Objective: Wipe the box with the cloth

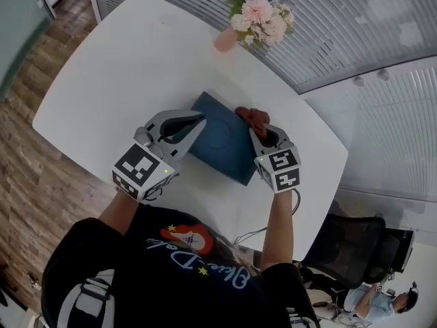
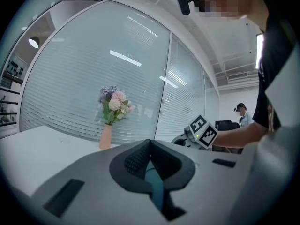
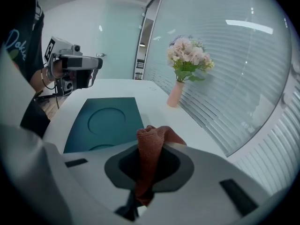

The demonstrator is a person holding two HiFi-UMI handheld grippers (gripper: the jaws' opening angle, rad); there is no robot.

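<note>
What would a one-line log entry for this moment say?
left gripper: shut on teal box | right gripper: shut on rust cloth | cloth: at box edge | box: on white table

We reach both arms forward, the left forearm [image 1: 125, 208] short in view and the right forearm [image 1: 278, 225] stretched straight ahead. Our left tool [image 1: 196, 124] points up and to the right, its jaws pressed together on an edge of the box [image 1: 229, 142]. Our right tool [image 1: 259, 132] points up and slightly left, jaws clamped on the cloth [image 1: 250, 116], which bunches out past the tips.
</note>
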